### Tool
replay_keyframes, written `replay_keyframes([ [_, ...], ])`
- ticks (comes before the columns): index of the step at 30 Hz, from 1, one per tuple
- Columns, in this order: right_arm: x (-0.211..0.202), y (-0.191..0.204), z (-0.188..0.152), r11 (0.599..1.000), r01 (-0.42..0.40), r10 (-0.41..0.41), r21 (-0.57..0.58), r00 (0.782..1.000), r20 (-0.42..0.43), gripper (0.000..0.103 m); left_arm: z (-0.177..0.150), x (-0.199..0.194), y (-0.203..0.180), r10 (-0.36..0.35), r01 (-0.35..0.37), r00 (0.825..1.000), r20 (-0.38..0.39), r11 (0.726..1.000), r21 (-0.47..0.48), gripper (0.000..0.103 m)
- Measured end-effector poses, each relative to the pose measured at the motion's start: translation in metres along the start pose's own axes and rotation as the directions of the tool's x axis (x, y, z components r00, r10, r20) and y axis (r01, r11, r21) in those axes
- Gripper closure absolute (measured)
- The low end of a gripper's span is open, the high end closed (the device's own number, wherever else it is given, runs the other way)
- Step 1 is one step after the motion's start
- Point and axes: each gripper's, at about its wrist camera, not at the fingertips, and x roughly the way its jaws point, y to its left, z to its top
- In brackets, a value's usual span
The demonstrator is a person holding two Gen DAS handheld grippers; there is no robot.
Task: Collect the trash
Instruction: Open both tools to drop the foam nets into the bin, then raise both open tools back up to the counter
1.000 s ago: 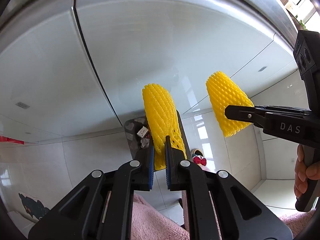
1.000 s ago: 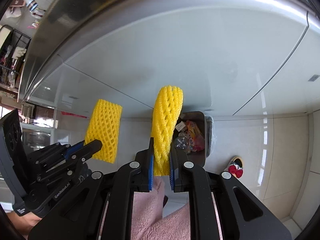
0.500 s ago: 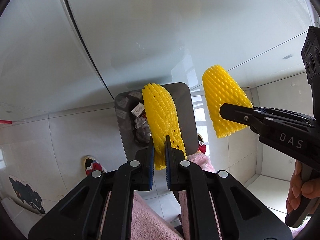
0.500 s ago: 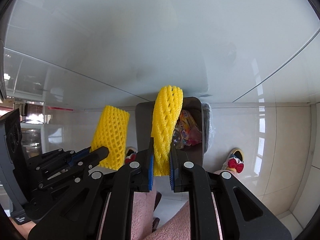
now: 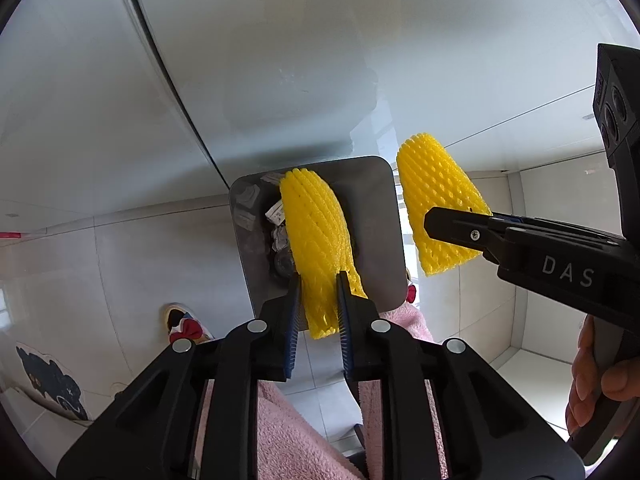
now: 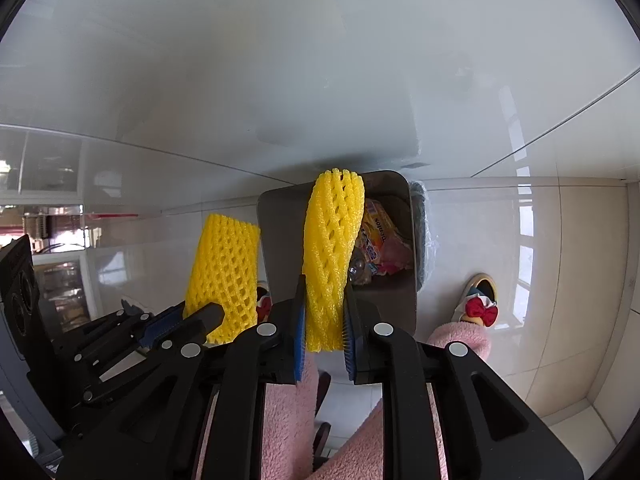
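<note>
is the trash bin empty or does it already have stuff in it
Not empty: the open trash bin already holds snack wrappers and crumpled paper.

Two yellow foam nets (image 5: 316, 240) (image 6: 330, 256) upright above open grey bin (image 5: 376, 216), trash inside.

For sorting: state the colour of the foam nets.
Yellow foam nets, clearest in the right wrist view.
</note>
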Motion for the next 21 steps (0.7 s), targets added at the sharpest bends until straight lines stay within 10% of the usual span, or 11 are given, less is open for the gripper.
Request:
replay_keyframes([
  [13, -0.005, -0.007, 0.008, 0.998, 0.047, -0.048, 0.032, 0.998, 0.038, 0.009, 0.008, -0.013, 0.003, 0.025, -0.025, 0.999, 0.03, 1.0, 0.002, 0.031],
  [21, -0.033, -0.013, 0.008, 0.998, 0.04, -0.044, 0.055, 0.997, 0.066, 0.005, 0.013, -0.051, -0.002, 0.026, -0.028, 0.995, 0.093, 0.999, 0.019, 0.026],
])
